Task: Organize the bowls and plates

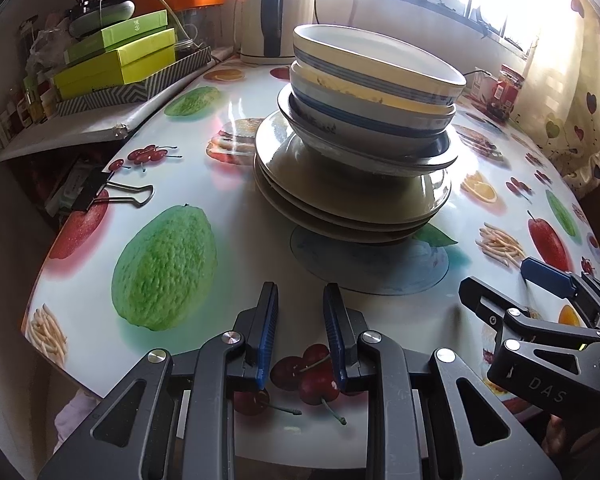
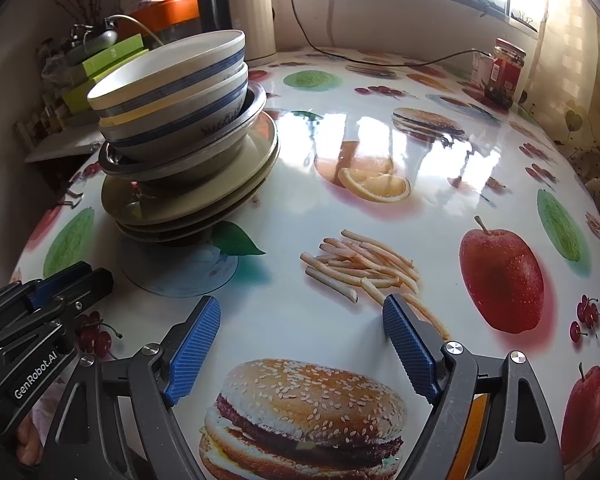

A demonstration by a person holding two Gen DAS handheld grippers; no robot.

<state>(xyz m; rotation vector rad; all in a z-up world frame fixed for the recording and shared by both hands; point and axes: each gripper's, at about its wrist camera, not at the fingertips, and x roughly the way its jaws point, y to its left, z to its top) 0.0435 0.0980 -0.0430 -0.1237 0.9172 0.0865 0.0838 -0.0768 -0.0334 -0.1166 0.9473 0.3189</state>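
- Plainly, everything to be sorted sits in one stack point(image 1: 356, 152) on the table point(image 1: 228, 272), with the electric kettle point(image 1: 266, 12) behind it near the window side.
- Three shallow greenish plates point(image 1: 340, 208) form the base; a dark-rimmed dish point(image 1: 380, 156) rests on them, and blue-banded bowls point(image 1: 376, 76) are nested on top, the upper ones tilted.
- Judging by the glaze, these are ceramic: stiff, fairly heavy, slippery and breakable, and the leaning bowls may slide if jolted.
- The top bowl's rim point(image 2: 168, 60) looks like the safest hold, one pad inside and one outside, lifting straight up.
- Left tool point(image 1: 300, 292) is in front of the stack, fingers narrowly apart with nothing between them.
- Right tool point(image 2: 300, 312) is beside the stack, on the side away from the green boxes point(image 1: 116, 64), spread wide and empty over the table.
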